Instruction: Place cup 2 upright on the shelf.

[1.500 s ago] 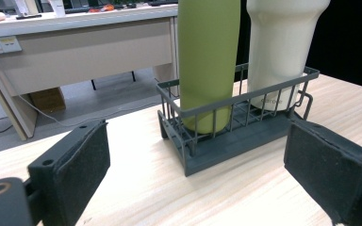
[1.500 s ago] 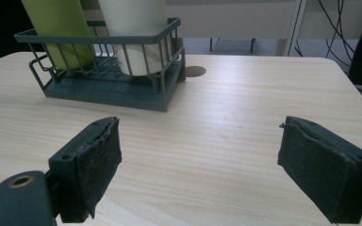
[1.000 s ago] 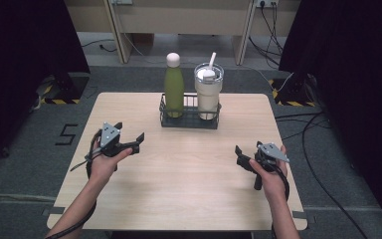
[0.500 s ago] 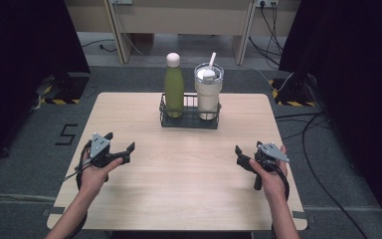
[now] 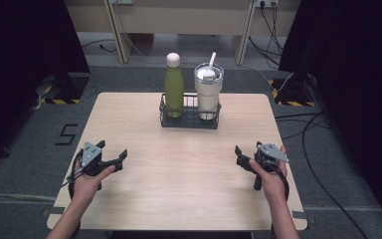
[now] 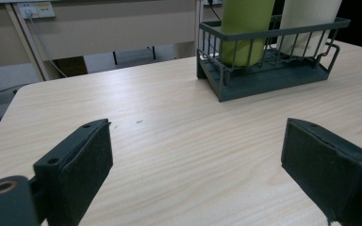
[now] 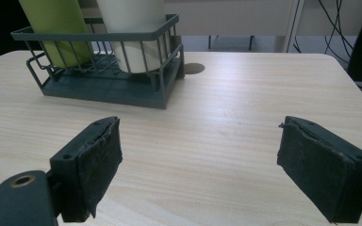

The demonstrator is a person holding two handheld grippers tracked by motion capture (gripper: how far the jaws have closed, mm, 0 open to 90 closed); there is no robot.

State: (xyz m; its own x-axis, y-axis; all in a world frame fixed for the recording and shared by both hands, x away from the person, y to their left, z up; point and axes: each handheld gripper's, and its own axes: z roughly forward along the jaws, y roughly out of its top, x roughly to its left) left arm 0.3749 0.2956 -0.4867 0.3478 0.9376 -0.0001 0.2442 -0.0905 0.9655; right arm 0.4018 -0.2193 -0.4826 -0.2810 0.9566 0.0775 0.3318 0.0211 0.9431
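So the left gripper has slid back toward the near-left corner of the table and dropped lower, jaws easing in a bit but still gaping with nothing between them. The right gripper hasn't budged (also gaping wide, empty). Both forearms come in from the near edge, jaws aimed inward. The green bottle and straw tumbler stand upright in the wire caddy at the far middle, well apart from both.

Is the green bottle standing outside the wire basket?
No, in the high view the green bottle stands upright inside the wire basket, beside the white tumbler.
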